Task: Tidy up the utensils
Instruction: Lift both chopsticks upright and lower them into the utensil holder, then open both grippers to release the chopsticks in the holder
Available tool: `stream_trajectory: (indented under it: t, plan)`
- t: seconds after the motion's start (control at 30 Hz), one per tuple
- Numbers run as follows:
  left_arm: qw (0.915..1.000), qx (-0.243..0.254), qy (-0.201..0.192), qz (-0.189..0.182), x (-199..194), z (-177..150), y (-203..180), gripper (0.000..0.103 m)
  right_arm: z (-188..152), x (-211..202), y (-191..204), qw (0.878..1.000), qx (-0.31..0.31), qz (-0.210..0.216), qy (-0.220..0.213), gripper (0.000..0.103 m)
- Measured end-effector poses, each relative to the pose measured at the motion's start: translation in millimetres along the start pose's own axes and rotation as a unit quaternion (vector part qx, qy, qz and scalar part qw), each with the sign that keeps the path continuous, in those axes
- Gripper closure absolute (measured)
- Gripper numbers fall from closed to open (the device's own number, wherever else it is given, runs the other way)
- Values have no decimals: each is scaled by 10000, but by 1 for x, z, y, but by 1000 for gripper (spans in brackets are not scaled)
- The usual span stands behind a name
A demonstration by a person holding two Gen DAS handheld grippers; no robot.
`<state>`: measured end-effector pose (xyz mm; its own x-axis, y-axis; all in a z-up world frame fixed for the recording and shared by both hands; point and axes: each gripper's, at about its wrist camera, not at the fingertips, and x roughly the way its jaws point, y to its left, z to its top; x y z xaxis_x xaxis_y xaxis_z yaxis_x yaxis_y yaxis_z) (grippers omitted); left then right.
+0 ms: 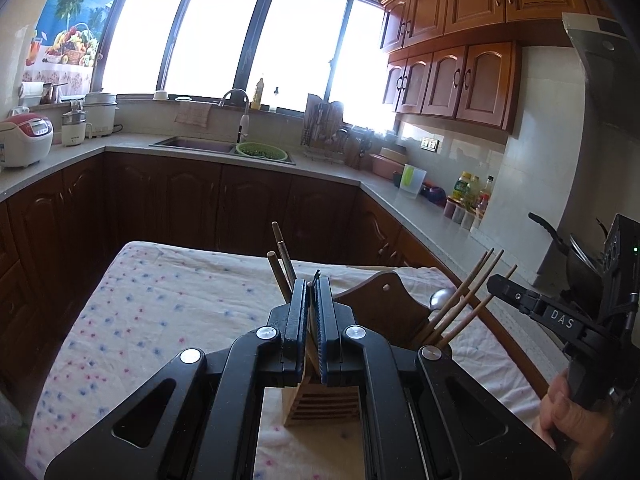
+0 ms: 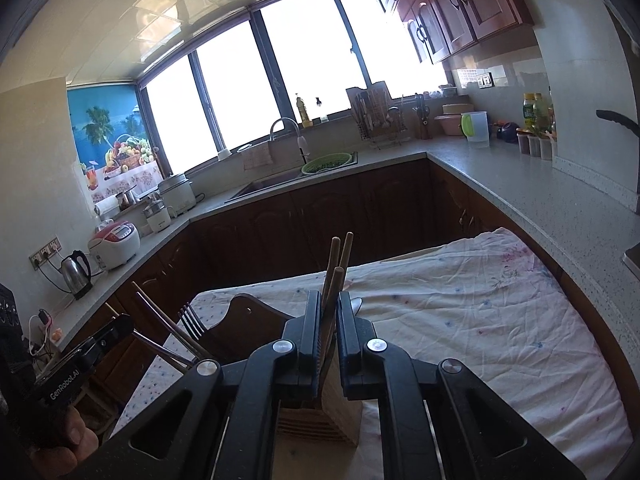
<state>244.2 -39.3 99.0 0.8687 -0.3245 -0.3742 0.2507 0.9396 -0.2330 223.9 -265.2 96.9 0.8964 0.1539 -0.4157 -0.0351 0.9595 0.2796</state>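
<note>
Both tongs are poised over the wooden utensil holder (image 1: 322,404) on the table (image 1: 160,312): the left tongs (image 1: 312,280) are clamped on a fork, the right tongs (image 2: 330,300) on wooden chopsticks (image 2: 338,264). Lowering into slots likely follows.

Rice cooker (image 1: 25,140); kettle (image 2: 77,274); colander (image 1: 262,151)

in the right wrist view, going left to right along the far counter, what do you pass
kettle → red-and-white rice cooker → faucet → green colander → dish rack → clear pitcher with green lid
</note>
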Motion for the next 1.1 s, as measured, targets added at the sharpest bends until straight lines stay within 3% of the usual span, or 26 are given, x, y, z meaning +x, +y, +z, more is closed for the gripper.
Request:
stream_trajectory:
  t: [0.17, 0.23, 0.3, 0.33, 0.37, 0.43, 0.57, 0.67, 1.1]
  plan:
    - [10000, -70, 67, -5, -3, 1, 1, 99, 0, -2, -3, 9999, 97, 61, -15, 90]
    - [9999, -93, 41, -24, -8, 1, 2, 98, 1, -6, -4, 9998, 146, 92, -39, 81]
    - [10000, -95, -23, -17, -14, 2, 1, 92, 2, -13, -5, 9996, 211, 153, -121, 55]
    - [9999, -97, -57, -46, -18, 2, 1, 83, 3, -17, -5, 9994, 238, 155, -179, 53]
    - [9999, -99, -96, -47, -22, 3, 0, 67, 4, -21, -5, 9992, 257, 171, -235, 50]
    - [9996, -101, -249, 104, -33, 3, -1, 40, 6, -31, -7, 9986, 324, 238, -356, 37]
    - [9990, -92, -407, 176, -52, 0, 0, 34, 8, -54, -8, 9965, 413, 341, -641, 18]
    - [9983, -125, -490, 280, -65, -7, 3, 21, 3, -71, -8, 9948, 426, 404, -827, 5]
    - [9978, -391, -192, 493, -106, -60, 14, 16, -61, -109, -8, 9952, 577, 545, -574, 3]
